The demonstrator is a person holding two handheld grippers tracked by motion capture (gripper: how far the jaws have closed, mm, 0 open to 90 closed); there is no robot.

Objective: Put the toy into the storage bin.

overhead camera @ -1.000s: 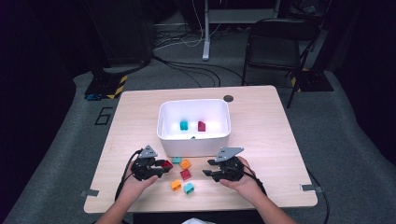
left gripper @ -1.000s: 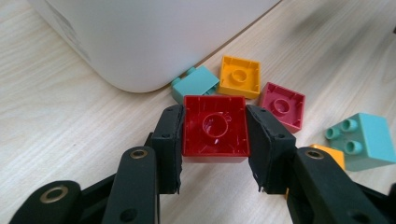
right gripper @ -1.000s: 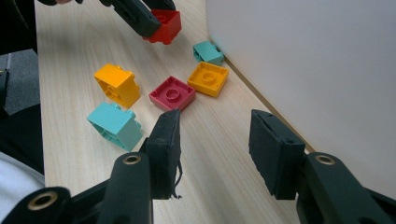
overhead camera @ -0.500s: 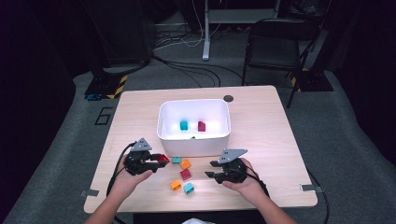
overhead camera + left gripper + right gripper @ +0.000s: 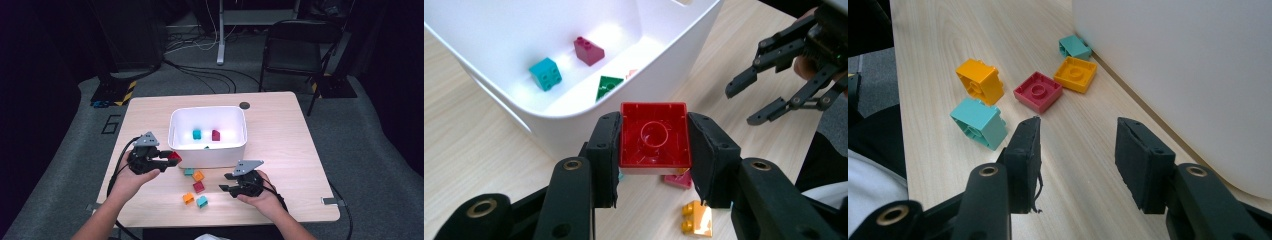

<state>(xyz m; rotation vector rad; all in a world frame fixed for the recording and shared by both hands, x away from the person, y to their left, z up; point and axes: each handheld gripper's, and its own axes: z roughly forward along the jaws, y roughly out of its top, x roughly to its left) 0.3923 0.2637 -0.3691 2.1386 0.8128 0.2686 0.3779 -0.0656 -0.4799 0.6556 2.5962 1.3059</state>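
Left hand-held gripper (image 5: 172,161), pinching the red brick (image 5: 654,135), now higher beside the white bin (image 5: 207,150); right hand-held gripper (image 5: 224,182) spread, unmoved.

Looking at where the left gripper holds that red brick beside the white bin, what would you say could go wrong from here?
1. The red plastic brick is clamped by its side walls only, between the left gripper pads; it might slip out.
2. It hangs just outside the white plastic bin, so an early release would likely drop it on the light wooden table.
3. The open right gripper rests close to the bin wall and could nudge it.
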